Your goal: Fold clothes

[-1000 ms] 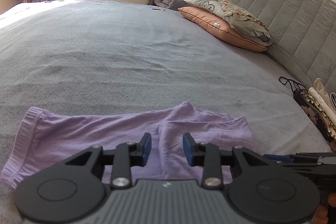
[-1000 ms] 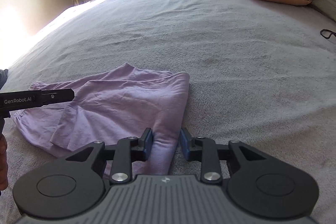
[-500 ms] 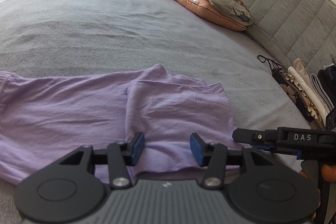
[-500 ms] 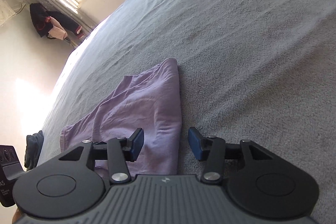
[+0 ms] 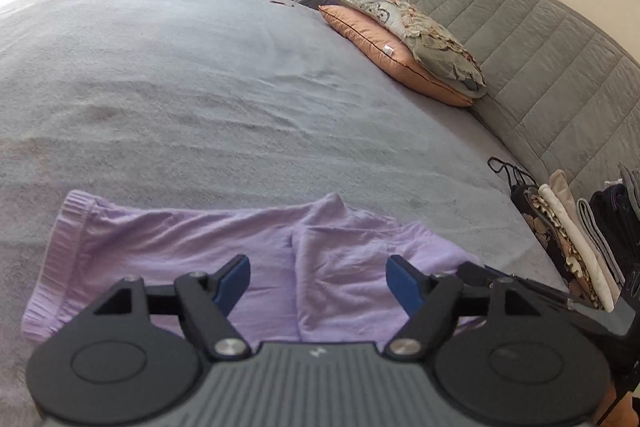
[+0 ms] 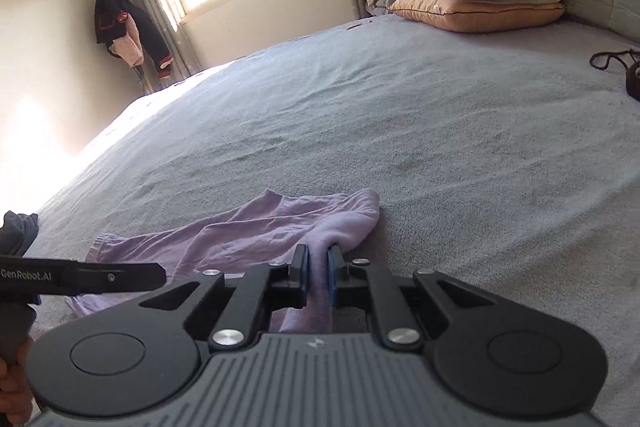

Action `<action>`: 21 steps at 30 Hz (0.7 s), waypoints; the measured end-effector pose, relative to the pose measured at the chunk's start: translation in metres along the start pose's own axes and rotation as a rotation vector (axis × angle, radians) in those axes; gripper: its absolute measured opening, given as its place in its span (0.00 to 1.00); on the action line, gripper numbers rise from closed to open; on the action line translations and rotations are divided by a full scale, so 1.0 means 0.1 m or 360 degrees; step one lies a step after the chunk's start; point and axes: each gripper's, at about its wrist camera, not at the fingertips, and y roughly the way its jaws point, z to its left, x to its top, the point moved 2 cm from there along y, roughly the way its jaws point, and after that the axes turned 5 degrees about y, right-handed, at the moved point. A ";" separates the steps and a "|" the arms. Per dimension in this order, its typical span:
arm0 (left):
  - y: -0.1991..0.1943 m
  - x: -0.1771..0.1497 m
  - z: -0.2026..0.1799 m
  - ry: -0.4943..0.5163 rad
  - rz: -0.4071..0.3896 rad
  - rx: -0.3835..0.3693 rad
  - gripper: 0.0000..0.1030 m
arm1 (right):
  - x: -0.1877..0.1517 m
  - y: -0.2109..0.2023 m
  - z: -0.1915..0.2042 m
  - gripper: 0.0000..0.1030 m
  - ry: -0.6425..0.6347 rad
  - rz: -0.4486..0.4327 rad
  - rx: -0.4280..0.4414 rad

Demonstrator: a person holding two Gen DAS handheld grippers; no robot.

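- Lilac cotton garment (image 5: 224, 259), soft and creased, lies spread on the grey bed cover (image 5: 224, 83) in the left wrist view, its long axis running left to right across the picture, ribbed hem at the left end.
- Left tongs (image 5: 318, 281) hang just above the near edge of that cloth, jaws wide and opening — cloth shows in the gap below them, but the blue pads do not press it.
- At the right edge of that view stands a row of folded clothes (image 5: 576, 227), with an orange pillow (image 5: 396, 55) far off by the quilted headboard.
- Right wrist view: the right tongs (image 6: 318, 277) are narrow and closing, pinching a raised fold of the lilac garment (image 6: 240, 231) at its right-hand end.
- From there the cloth stretches away to the left, toward the left tongs' black arm (image 6: 84, 277).
- My reading — the right end is gripped, the left end is free, so the left hand is nearer the hem it must take.
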 end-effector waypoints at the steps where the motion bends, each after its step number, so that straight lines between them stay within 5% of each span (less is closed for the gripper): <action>1: -0.16 0.08 0.15 -0.0075 -0.0069 -0.0007 0.80 | 0.04 -0.01 0.09 0.10 -0.0065 -0.0035 -0.0020; 6: -0.72 0.24 0.80 -0.0350 -0.0258 0.0046 0.82 | 0.16 -0.10 0.89 0.10 -0.0459 -0.0261 -0.0030; 11: -1.09 0.22 1.32 -0.0606 -0.0399 0.0110 0.82 | 0.00 0.09 2.03 0.10 -0.0728 -0.0339 0.0158; 13: -1.17 0.19 1.45 -0.0676 -0.0432 0.0132 0.82 | -0.21 0.34 2.48 0.11 -0.0794 -0.0225 0.0202; 16: -1.14 0.13 1.55 -0.0724 -0.0382 0.0206 0.82 | -0.57 0.67 2.75 0.13 -0.0725 0.0149 0.0358; 21: -1.02 0.11 1.50 -0.0703 -0.0319 0.0215 0.83 | -0.60 0.36 2.44 0.36 -0.0545 0.0143 0.0479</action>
